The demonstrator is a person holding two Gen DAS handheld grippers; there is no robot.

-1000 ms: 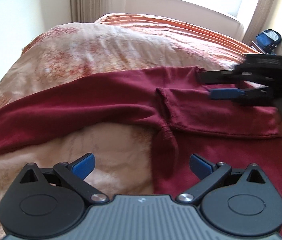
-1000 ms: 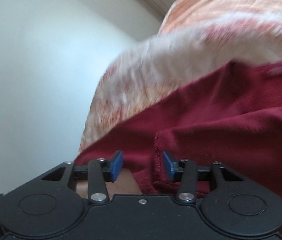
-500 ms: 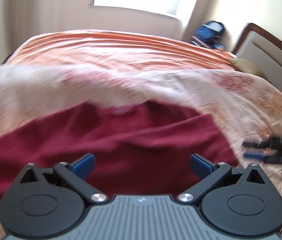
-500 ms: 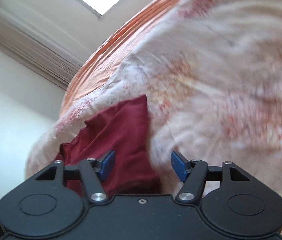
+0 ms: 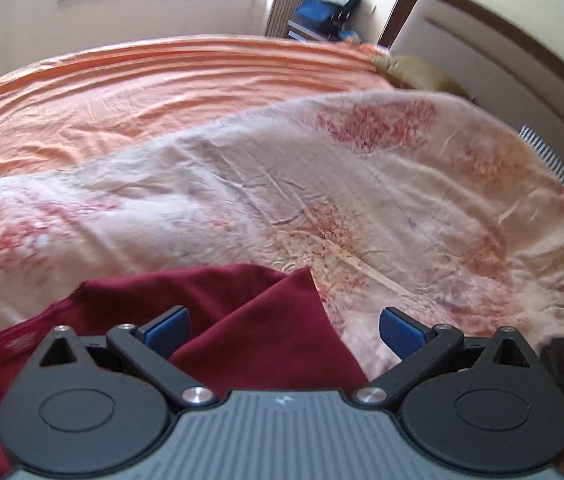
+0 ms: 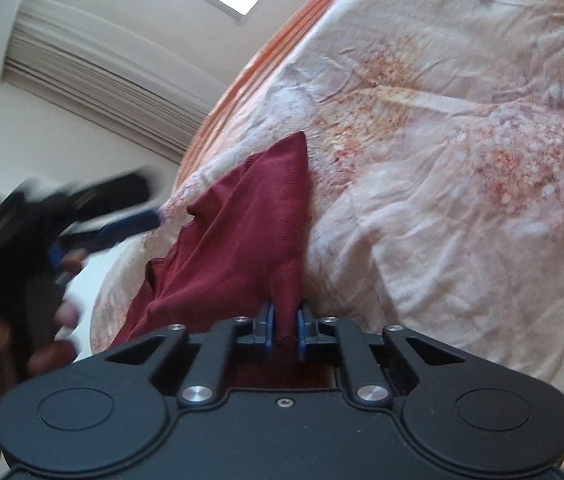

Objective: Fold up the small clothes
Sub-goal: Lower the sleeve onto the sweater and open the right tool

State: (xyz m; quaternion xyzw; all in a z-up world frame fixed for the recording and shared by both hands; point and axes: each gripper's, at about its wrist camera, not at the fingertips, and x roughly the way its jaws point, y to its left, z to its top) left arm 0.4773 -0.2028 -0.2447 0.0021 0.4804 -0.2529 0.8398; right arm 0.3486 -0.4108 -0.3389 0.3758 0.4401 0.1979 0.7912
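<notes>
One dark red knit garment on the bed, and you hold two grippers.

Your right gripper has just been closing, and now its blue pads pinch a bunched edge of the garment between them; from there the cloth runs away from the pads and lies on the cream floral quilt. Your left gripper is released, with its two blue pads wide apart. In the left wrist view the garment lies just below and between these pads, but they do not touch it. One orange sheet covers the far side of the bed. One blue bag stands by the wall, beside the wooden headboard.
</notes>
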